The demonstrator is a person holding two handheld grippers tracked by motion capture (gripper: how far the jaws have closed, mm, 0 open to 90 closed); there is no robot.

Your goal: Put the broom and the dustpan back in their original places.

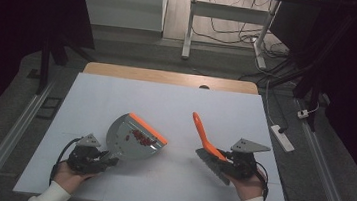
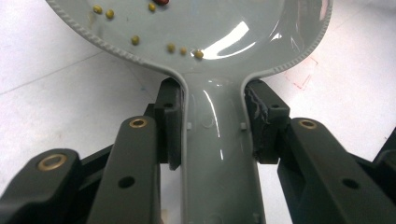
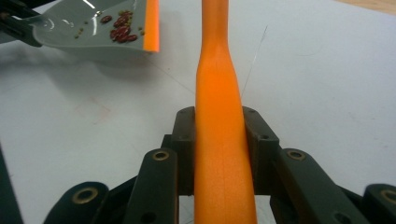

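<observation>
— on the white counter [image 1: 166,99], what is the left gripper [image 1: 91,157] holding?
— its jaws pinch the grey handle of a dustpan [image 1: 135,137]. red beans [image 1: 143,137] and small yellow bits [image 2: 135,40] lie inside, near its orange edge.
— and the right gripper [image 1: 236,164]?
— its jaws squeeze the orange handle of a brush [image 1: 210,148]. the brush is well apart from the dustpan, on the right side.

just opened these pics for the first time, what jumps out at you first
The grey dustpan with its orange lip, held just left of the table's middle, carries a small heap of red beans and some yellow grains. The left gripper clamps its handle. At right, the right gripper grips the orange handle of a brush that slants up over the white table.
</observation>
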